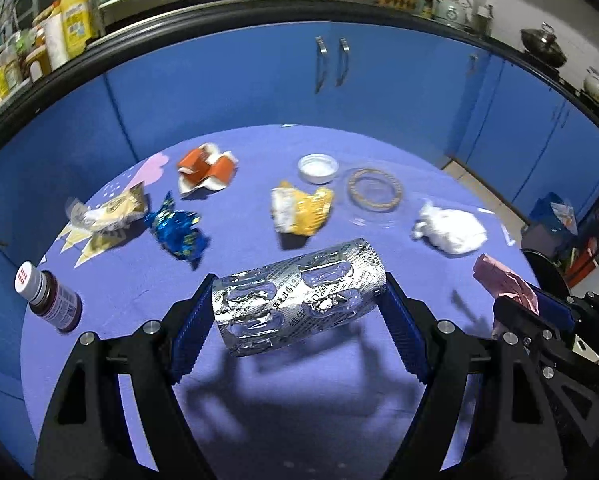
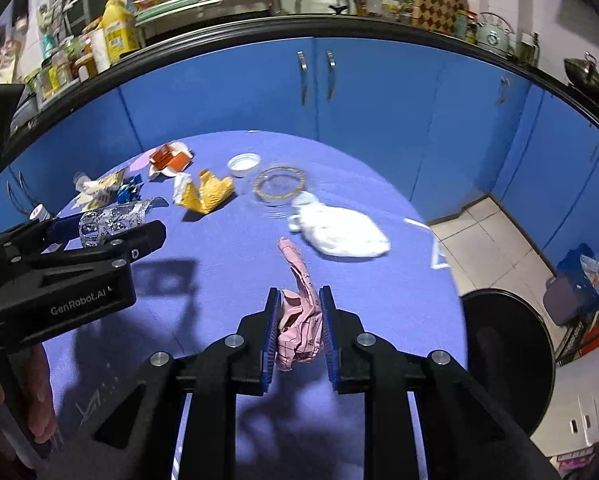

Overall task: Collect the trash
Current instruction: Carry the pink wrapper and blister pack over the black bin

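Note:
My left gripper (image 1: 299, 300) is shut on a bent silver blister pack (image 1: 295, 300) and holds it above the purple table (image 1: 259, 400). My right gripper (image 2: 299, 320) is shut on a crumpled pink paper (image 2: 299, 320), also above the table. On the table lie an orange carton scrap (image 1: 205, 168), a yellow wrapper (image 1: 301, 210), a blue foil candy wrapper (image 1: 177, 230), a cream wrapper (image 1: 107, 212) and a crumpled white tissue (image 1: 451, 230). In the right wrist view the left gripper (image 2: 99, 236) with the blister pack (image 2: 111, 220) is at the left.
A small medicine bottle (image 1: 49, 300) stands at the table's left edge. A white lid (image 1: 317, 168) and a clear glass dish (image 1: 375, 194) sit at the back. A black round bin (image 2: 507, 356) is on the floor right of the table. Blue cabinets (image 1: 339, 80) stand behind.

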